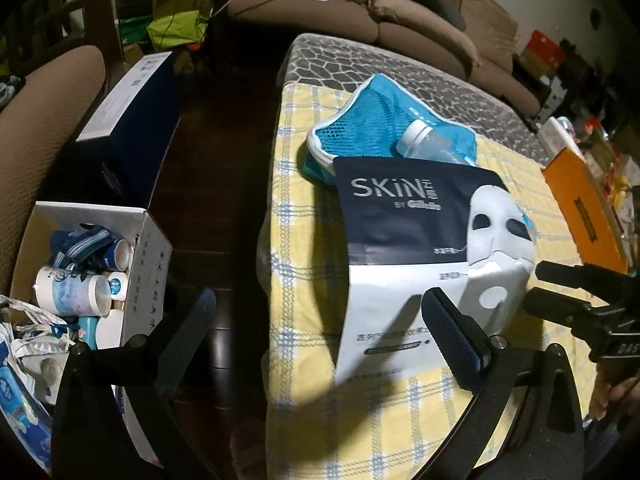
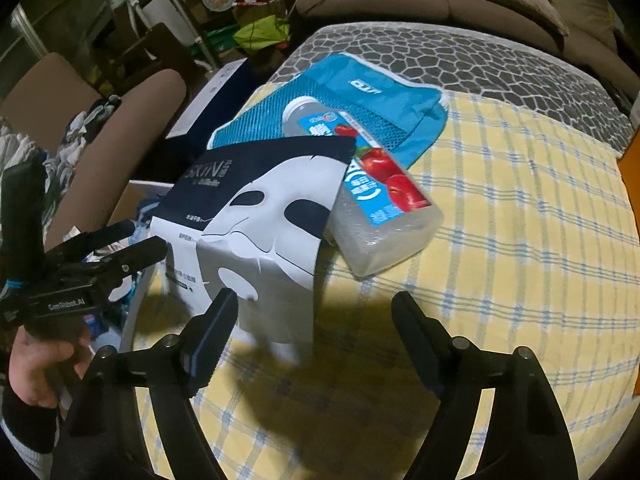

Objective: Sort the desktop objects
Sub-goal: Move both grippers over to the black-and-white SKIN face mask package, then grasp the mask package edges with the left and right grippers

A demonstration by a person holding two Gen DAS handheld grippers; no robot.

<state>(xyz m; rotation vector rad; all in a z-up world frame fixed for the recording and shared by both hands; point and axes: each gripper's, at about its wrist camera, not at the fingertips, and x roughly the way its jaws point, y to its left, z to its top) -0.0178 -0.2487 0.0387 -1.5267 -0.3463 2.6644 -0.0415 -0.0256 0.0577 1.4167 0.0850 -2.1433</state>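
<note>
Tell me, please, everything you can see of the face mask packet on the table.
The face mask packet is a flat, glossy sachet, dark navy on top and white below, printed with "SKIN" lettering and a white face mask picture. It lies on the yellow checked tablecloth, its top edge overlapping the blue mesh pouch and the clear bottle. Its lower part lifts slightly.
</note>
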